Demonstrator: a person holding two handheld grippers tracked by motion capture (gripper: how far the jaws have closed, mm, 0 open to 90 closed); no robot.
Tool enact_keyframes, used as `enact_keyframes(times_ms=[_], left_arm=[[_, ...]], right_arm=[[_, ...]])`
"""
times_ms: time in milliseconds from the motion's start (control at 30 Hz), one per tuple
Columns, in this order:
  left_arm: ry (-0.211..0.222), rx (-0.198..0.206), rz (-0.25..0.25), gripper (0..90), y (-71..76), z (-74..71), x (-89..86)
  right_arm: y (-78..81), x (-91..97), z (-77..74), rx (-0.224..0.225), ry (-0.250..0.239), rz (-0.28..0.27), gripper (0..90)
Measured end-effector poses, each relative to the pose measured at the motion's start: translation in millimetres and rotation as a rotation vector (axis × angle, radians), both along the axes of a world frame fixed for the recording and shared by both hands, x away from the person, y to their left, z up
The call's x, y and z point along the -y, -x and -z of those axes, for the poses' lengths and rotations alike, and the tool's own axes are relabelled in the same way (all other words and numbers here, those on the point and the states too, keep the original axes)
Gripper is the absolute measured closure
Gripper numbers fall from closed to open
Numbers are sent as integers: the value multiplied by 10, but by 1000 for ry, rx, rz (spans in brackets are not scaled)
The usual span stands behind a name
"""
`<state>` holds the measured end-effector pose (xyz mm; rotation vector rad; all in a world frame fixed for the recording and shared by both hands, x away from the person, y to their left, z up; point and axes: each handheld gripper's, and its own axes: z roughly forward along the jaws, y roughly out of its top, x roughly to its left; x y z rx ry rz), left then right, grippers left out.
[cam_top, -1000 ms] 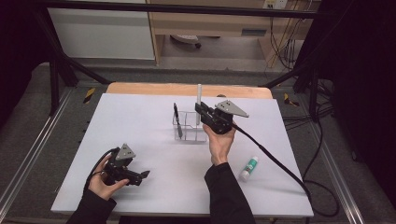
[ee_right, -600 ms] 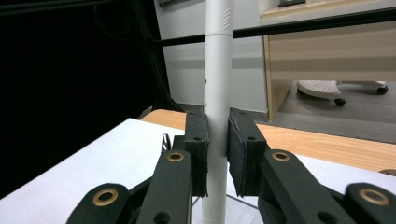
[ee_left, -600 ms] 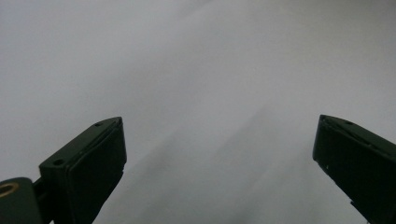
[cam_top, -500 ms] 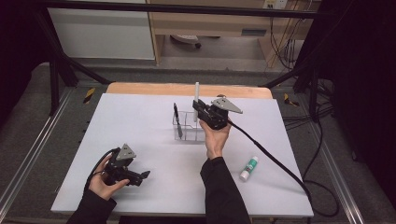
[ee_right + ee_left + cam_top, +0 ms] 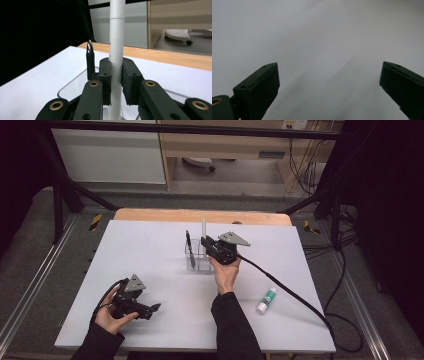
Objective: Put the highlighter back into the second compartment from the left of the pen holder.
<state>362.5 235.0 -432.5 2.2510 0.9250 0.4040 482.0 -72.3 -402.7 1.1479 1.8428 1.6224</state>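
My right gripper is shut on a white pen, held upright over a clear plastic holder in the middle of the table. A black pen stands in the holder's left part, just beside the white pen. Down at the near left my left gripper rests low over the white tabletop, jaws wide open with nothing between them.
A glue stick with a green cap lies on the table's right side, near the right gripper's black cable. The white table ends in a wooden strip at the far edge. Metal rails run along both sides.
The right gripper has sunk with the white pen and shifted a little left toward the clear holder. The left gripper has stayed where it was.
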Motion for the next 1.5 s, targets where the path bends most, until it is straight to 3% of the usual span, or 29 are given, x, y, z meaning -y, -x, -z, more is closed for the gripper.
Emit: enact_keyframes(times_ms=[567, 800, 1000, 1233, 1500], left_arm=[[-6, -3, 6, 24, -1, 6, 1], [-4, -3, 6, 24, 1, 2, -4], [-3, -4, 7, 24, 2, -1, -7], [-5, -7, 8, 24, 1, -1, -3], [-8, -7, 10, 24, 1, 3, 2]], right_arm=[[47, 4, 191, -45, 28, -2, 782], [55, 9, 194, -51, 52, -6, 743], [105, 45, 87, -20, 67, -16, 700], [234, 156, -166, -1, 102, -63, 540], [448, 271, -340, -39, 246, -142, 264]])
